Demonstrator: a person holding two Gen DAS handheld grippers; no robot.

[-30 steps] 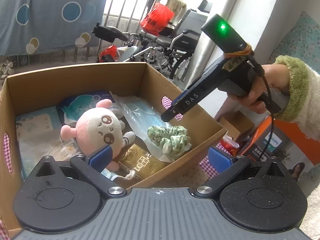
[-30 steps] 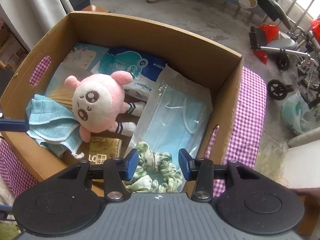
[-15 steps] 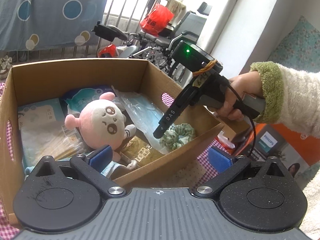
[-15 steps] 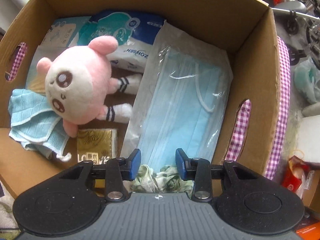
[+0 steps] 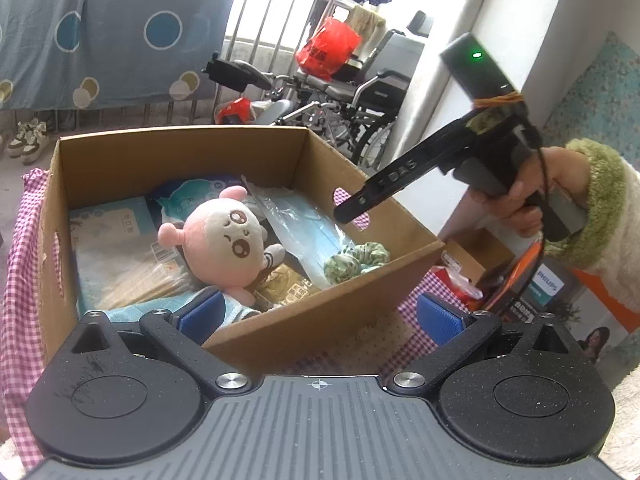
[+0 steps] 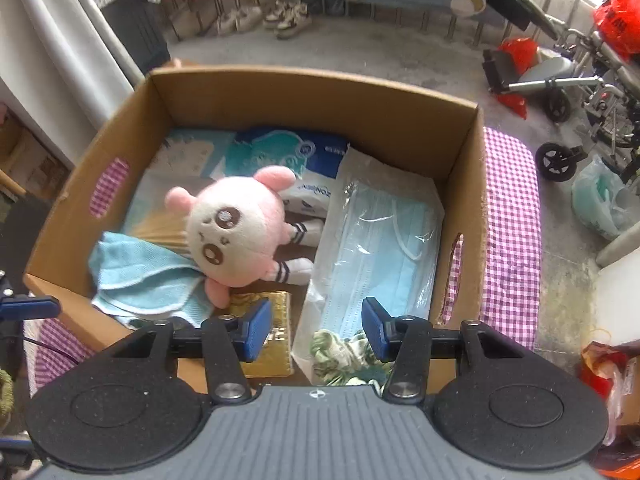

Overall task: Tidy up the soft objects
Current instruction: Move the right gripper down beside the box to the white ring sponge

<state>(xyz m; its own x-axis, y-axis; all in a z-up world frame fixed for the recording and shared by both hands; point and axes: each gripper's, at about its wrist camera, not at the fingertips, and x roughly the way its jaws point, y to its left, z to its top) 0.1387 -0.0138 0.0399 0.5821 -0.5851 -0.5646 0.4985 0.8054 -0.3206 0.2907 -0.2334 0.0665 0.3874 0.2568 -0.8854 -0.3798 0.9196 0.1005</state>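
The right gripper [image 6: 316, 330], jaws opening and empty, hangs above the green patterned fabric scrunchie [image 6: 344, 356] at lower centre, inside the brown cardboard box [image 6: 316, 92]; the left gripper [image 5: 320, 318] stands wide open, empty.

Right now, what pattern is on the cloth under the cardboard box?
Purple-and-white gingham check on the cloth; the right wrist view shows it best.

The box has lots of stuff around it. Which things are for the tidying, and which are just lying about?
For the tidying: cardboard box, pink plush toy, green scrunchie, blue cloth, mask pack.

Just lying about: wheelchair, shoes, red bag.
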